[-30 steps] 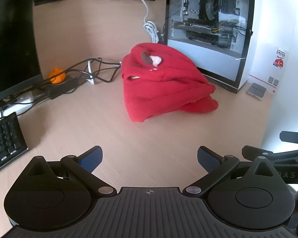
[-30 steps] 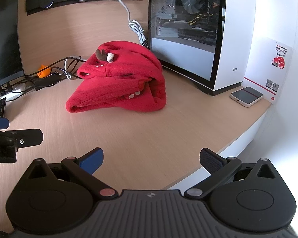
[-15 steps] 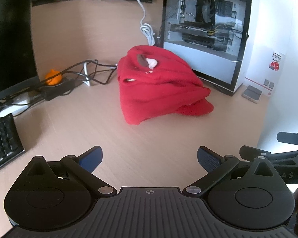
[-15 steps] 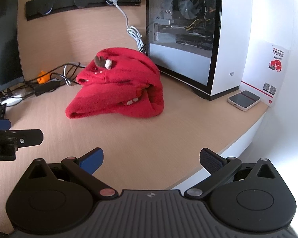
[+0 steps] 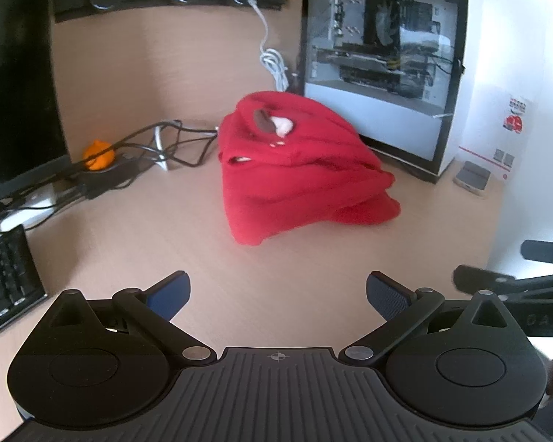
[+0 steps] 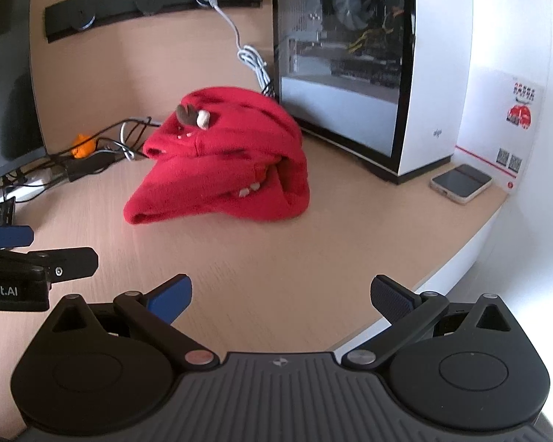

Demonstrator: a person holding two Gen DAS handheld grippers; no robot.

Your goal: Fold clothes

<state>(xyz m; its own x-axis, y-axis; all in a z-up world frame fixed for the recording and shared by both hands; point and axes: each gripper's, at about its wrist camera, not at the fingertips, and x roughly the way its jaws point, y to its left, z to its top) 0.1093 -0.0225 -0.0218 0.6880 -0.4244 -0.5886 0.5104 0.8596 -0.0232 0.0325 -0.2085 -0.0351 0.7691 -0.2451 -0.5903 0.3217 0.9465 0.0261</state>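
Observation:
A red fleece garment (image 5: 298, 173) lies folded in a thick bundle on the wooden desk (image 5: 166, 243), with a small brown and white trim piece on top. In the right wrist view the same garment (image 6: 225, 169) sits near the computer case. My left gripper (image 5: 278, 294) hovers open over bare desk, well short of the garment, with nothing between its blue pads. My right gripper (image 6: 281, 296) is open too, above the desk's front edge, apart from the garment. Part of the left gripper (image 6: 3, 235) shows at the left edge of the right wrist view.
A glass-sided computer case (image 5: 379, 55) stands behind the garment on the right. A phone (image 6: 461, 184) lies by the desk's right edge. Cables (image 5: 158, 143), an orange object (image 5: 98, 154), a keyboard (image 5: 7, 280) and a monitor (image 5: 14, 73) crowd the left.
Both grippers have drawn back from the garment, which now looks smaller and farther off. Both stay open. The garment has not moved.

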